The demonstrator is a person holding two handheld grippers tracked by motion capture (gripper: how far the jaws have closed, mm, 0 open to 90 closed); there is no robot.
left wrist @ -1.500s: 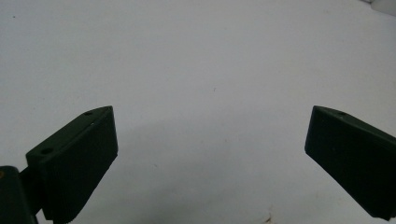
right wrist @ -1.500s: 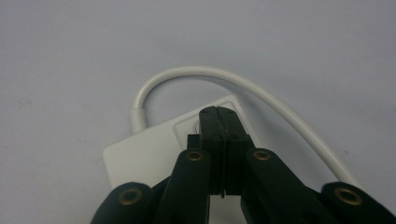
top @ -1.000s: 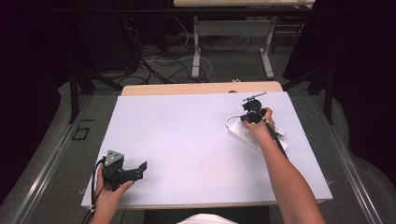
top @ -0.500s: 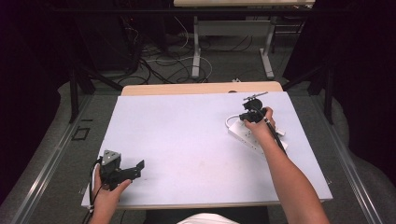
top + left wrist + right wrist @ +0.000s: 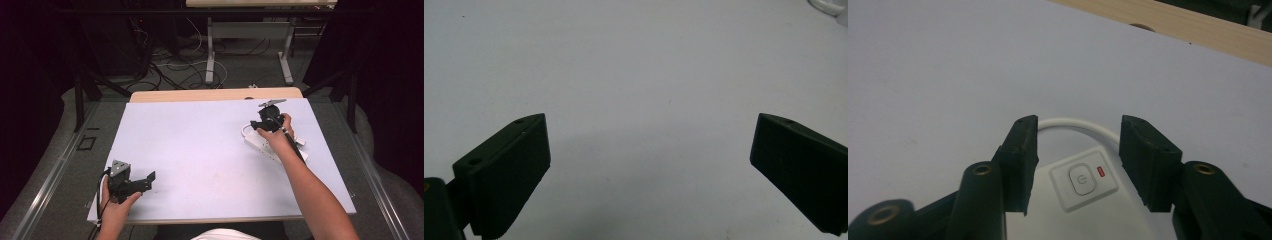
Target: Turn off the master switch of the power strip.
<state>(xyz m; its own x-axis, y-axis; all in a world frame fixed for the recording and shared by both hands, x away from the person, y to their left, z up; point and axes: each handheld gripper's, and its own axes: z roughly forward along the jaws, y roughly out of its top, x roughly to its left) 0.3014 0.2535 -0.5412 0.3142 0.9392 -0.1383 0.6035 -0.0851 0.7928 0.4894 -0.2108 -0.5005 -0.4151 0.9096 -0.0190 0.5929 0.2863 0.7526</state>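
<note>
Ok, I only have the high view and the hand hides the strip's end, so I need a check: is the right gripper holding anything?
Observer: No. The right gripper has just been opening its jaws. They stand apart above the strip, and the pads press on nothing.
Operator: Is there a switch under it?
Observer: Yes, a white button on the strip's end, seen between the jaws.
Operator: Any sign of power?
Observer: A small light beside the button shows red.
</note>
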